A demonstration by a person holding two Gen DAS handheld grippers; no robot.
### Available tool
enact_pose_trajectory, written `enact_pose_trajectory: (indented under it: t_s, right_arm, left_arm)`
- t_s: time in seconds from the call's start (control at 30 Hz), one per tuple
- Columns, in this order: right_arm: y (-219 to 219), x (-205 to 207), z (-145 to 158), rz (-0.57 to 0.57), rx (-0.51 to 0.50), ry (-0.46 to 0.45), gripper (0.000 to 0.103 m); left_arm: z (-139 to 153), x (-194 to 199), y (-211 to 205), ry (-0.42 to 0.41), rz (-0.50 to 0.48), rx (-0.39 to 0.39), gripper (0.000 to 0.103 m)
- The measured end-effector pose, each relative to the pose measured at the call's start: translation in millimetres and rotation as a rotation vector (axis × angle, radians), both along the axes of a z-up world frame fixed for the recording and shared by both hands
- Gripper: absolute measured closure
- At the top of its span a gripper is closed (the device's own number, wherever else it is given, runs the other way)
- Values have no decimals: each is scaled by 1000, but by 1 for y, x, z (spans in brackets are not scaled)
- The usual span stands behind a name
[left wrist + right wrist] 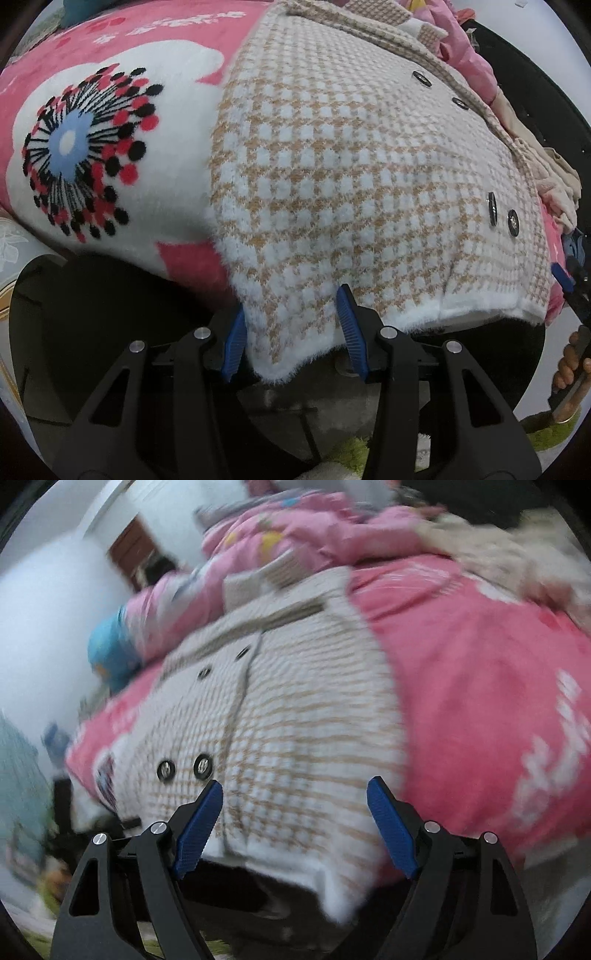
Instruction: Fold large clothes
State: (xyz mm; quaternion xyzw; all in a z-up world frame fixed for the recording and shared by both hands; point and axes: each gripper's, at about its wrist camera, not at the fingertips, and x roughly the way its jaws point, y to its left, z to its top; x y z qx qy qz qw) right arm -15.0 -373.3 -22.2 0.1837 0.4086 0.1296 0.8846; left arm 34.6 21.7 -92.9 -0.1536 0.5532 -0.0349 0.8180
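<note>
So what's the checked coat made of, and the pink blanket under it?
The checked coat looks like fuzzy knitted wool or acrylic; its hem is hairy. The pink blanket looks like soft plush fleece with a short nap. Neither fibre is certain.

The right wrist view is smeared by motion: the heap of pink clothes [295,535] at the far side and the blue item [110,653] on the left cannot be identified. The checked knit coat [351,177] hides the blanket [110,92] beneath it. From the left wrist view, a hand [570,363] at the right edge is cut off, and whether the blue pads [350,328] press the coat's hem cannot be told.
</note>
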Motion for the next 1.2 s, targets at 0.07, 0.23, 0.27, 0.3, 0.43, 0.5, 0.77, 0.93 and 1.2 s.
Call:
enact_pose_trajectory:
  t_s: [0.07, 0.23, 0.27, 0.3, 0.43, 0.5, 0.77, 0.93, 1.2]
  right_arm:
    - [-19, -7, -5, -56, 24, 37, 31]
    - [-36, -18, -27, -98, 129, 106, 41]
    - [-36, -17, -33, -92, 164, 130, 44]
    - [-34, -16, -39, -90, 177, 151, 48]
    - [-21, -16, -60, -71, 186, 253, 59]
    - [-15, -19, -66, -46, 201, 281, 77]
    - [-8, -36, -22, -10, 193, 160, 95]
    - [-6, -32, 27, 5, 203, 42, 95]
    - [-4, 27, 80, -13, 180, -66, 95]
  left_arm:
    - [-1, 0, -2, -1, -7, 6, 59]
    - [0, -9, -3, -8, -35, 46, 61]
    - [1, -11, -4, -13, -39, 55, 62]
    - [2, -13, -6, -19, -40, 66, 65]
    - [8, -19, -5, -38, -38, 72, 78]
    - [12, -23, -3, -55, -44, 52, 81]
    - [66, -49, 3, -207, -103, -42, 92]
    - [105, -49, 18, -305, -79, -167, 94]
    - [146, 1, 28, -424, -38, -146, 94]
